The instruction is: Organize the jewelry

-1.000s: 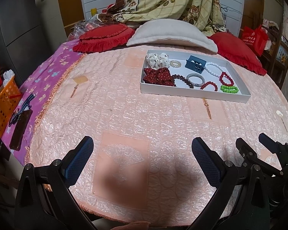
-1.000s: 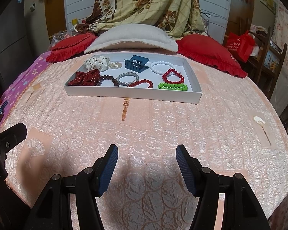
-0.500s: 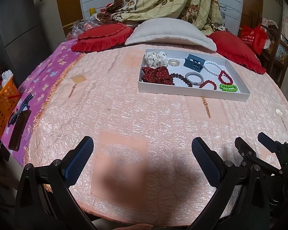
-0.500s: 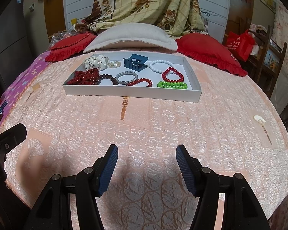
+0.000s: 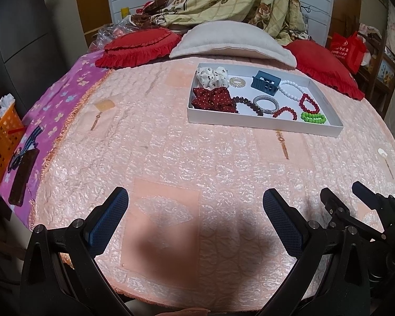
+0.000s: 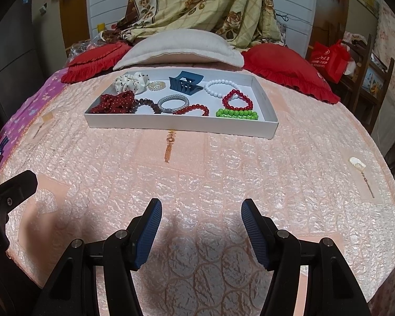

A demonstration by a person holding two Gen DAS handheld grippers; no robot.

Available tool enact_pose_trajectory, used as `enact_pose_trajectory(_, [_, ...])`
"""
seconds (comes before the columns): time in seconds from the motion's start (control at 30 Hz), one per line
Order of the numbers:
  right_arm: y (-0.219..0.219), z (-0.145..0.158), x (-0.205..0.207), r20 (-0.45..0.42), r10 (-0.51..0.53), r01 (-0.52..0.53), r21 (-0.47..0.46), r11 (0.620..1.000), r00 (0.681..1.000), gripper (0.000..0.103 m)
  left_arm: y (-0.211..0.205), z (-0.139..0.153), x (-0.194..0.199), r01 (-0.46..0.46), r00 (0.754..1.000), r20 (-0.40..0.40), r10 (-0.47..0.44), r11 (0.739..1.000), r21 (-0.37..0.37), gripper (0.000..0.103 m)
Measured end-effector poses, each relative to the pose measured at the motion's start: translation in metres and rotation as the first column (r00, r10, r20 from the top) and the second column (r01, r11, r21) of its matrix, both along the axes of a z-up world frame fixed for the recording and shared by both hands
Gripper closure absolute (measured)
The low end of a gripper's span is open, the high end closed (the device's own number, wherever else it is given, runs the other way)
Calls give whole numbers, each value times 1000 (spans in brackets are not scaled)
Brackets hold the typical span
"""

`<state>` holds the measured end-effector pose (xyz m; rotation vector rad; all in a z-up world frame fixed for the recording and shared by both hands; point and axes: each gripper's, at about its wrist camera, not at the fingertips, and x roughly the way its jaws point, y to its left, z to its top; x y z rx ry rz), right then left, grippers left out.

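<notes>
A white tray [image 6: 181, 126] sits on the far half of the pink bedspread and shows in the left wrist view too [image 5: 263, 125]. In it lie a white dotted scrunchie [image 6: 130, 83], a red dotted scrunchie [image 6: 113, 102], a blue hair claw [image 6: 185, 83], a white bead bracelet [image 6: 220, 88], red bead bracelets [image 6: 237, 100], a green bead bracelet [image 6: 237, 113] and a silver bracelet [image 6: 173, 104]. My left gripper [image 5: 194, 221] is open and empty over the near bed edge. My right gripper [image 6: 201, 229] is open and empty, well short of the tray.
A beige pillow [image 6: 179, 48] and red cushions [image 6: 284, 65] lie behind the tray. An orange basket [image 5: 1, 142] stands off the bed's left side. A red bag [image 6: 329, 59] and a wooden chair are at the right. The right gripper shows at the left view's lower right [image 5: 355, 210].
Both grippers have moved slightly forward toward the tray; it looks a little nearer. Both stay open and empty.
</notes>
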<state>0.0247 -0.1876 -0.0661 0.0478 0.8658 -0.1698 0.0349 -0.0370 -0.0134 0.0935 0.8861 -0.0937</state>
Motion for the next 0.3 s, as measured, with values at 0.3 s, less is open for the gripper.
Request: enact_pose_trajectory(0.3, [-2, -1, 4, -5, -2, 2, 3, 1000, 1000, 42, 4, -2, 7, -1, 1000, -17, 1, 1000, -9, 1])
